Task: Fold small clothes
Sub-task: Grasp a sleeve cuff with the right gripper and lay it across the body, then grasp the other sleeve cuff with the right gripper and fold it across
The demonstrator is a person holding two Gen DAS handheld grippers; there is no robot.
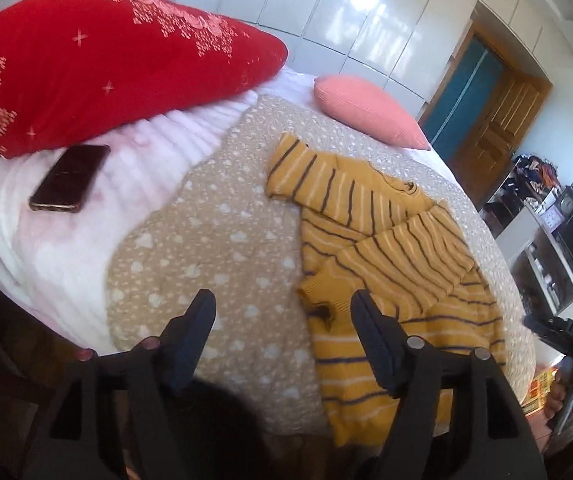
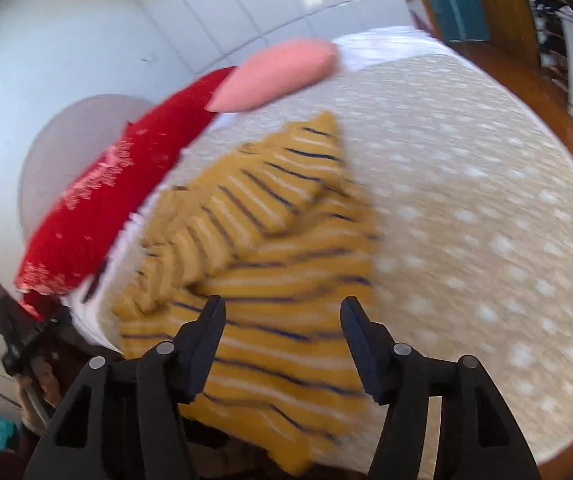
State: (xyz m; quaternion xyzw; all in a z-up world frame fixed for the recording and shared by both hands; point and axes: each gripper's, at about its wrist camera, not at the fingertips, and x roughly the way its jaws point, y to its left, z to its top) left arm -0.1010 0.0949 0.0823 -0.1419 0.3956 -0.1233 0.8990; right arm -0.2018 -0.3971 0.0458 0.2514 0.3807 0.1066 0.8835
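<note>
Mustard striped sweater (image 1: 386, 248) lies mid-frame on the spotted bedspread (image 1: 214, 240).
Left gripper (image 1: 282, 308) and right gripper (image 2: 282, 312) both hover released, jaws spread, grasping nothing.

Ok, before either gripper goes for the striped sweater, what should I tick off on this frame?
1. Left gripper open and holding nothing: ok.
2. Right gripper open and holding nothing: ok.
3. Sweater lying on the dotted blanket, within view of both cameras: ok.
4. Sleeves laid flat: not ok, one sleeve is crossed over the body and the other sticks out toward the pillows.
5. Phone clear of the sweater: ok, it lies apart on the white bedding near the red pillow.
6. Right wrist view sharp enough to judge the hem: not ok, it is motion-blurred.
</note>
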